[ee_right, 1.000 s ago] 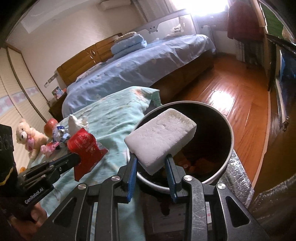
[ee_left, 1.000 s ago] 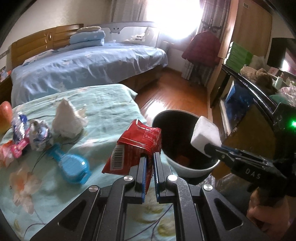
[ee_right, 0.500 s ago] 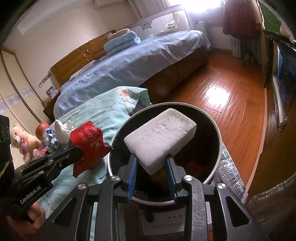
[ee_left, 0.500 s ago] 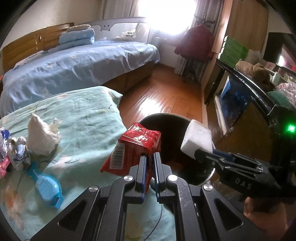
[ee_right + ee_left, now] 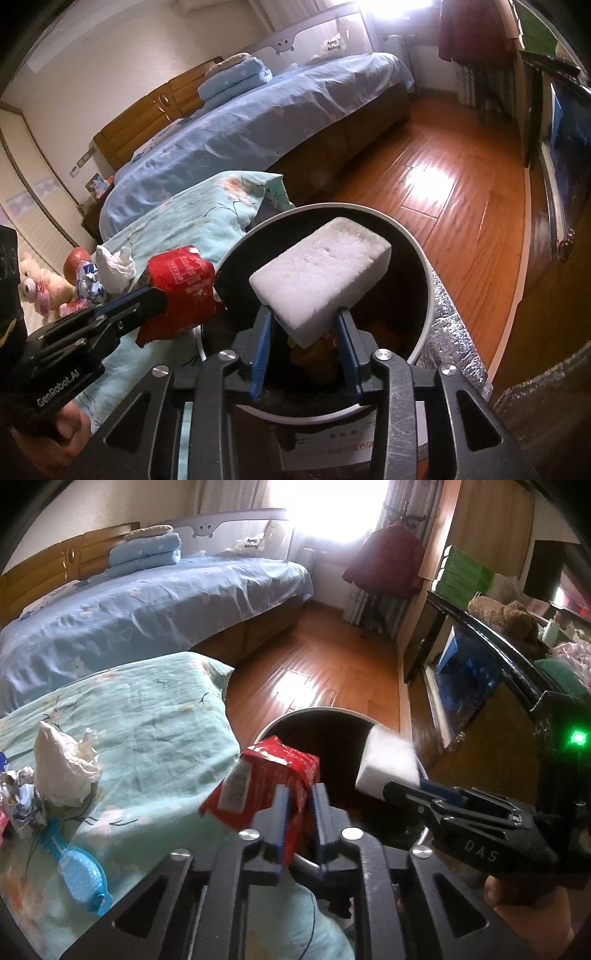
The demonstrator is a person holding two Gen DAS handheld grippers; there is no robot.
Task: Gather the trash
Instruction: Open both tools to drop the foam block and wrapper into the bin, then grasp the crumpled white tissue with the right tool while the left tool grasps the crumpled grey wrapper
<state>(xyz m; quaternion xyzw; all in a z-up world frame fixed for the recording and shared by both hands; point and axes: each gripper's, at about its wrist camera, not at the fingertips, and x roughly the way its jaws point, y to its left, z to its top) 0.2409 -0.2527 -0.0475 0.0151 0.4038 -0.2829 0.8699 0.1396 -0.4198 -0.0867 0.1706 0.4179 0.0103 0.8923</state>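
One red wrapper (image 5: 266,786), one white foam block (image 5: 321,273), over one bin (image 5: 424,280)

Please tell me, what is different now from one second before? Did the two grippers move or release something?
Both grippers came over the trash bin. The left gripper is opening around the red wrapper, and the right gripper is opening around the white foam block; both things are still between the fingers, above the bin. The tissue and the blue brush on the green blanket lie as before.
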